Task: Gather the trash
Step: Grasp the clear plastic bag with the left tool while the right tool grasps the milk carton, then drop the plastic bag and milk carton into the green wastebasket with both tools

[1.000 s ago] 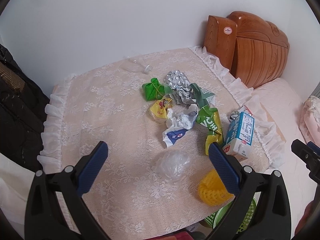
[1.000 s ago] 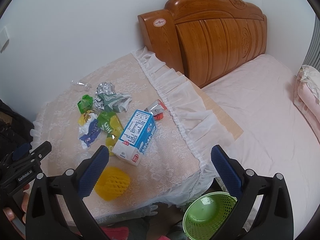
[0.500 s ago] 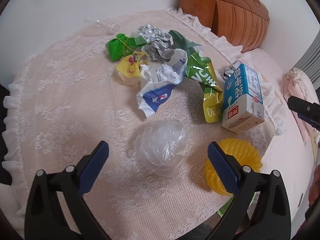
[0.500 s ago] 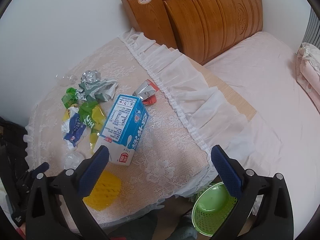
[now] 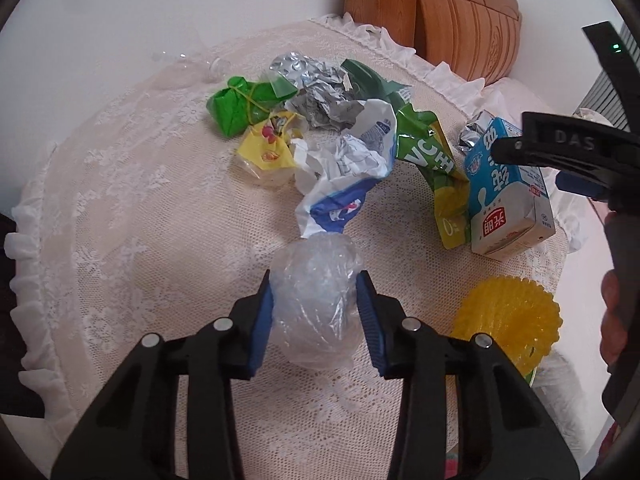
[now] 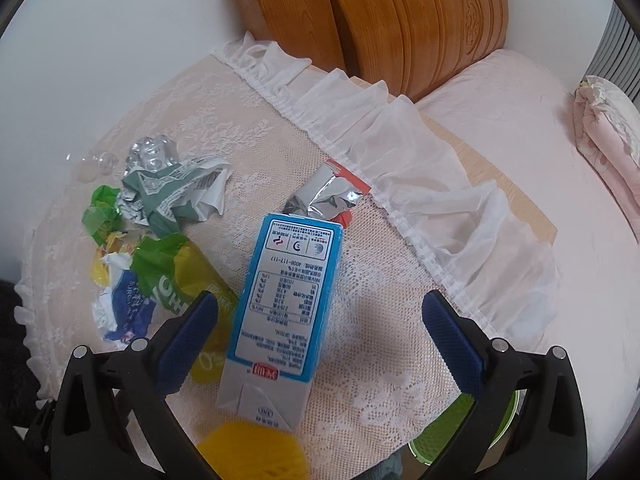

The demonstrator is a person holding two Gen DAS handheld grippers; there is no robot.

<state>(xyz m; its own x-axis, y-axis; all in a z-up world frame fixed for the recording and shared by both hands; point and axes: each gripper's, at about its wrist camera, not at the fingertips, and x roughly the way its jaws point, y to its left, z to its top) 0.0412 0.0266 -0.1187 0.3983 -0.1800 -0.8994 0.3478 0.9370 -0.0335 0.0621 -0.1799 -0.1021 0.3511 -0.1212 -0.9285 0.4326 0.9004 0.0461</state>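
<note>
Trash lies on a lace-covered table [image 5: 120, 208]. My left gripper [image 5: 316, 292] is shut on a crumpled clear plastic wad [image 5: 316, 300] resting on the cloth. Behind it lie a blue-white wrapper [image 5: 344, 176], a yellow packet [image 5: 268, 148], a green wrapper [image 5: 236, 104], silver foil [image 5: 316, 84] and a green-yellow pouch [image 5: 432, 156]. My right gripper [image 6: 320, 344] is open, its fingers on either side of the lower half of a blue milk carton [image 6: 288, 300] lying flat; the carton also shows in the left wrist view [image 5: 504, 196]. A yellow foam net [image 5: 508, 320] lies near the front edge.
A green basket [image 6: 464, 436] stands on the floor below the table's front edge. A wooden headboard [image 6: 400, 16] and a bed with a pink sheet [image 6: 540, 152] are to the right. A silver-red packet [image 6: 328, 196] lies behind the carton. White wall behind.
My left gripper moved forward and down and closed on the clear plastic wad. My right gripper moved down toward the milk carton and stayed open.
</note>
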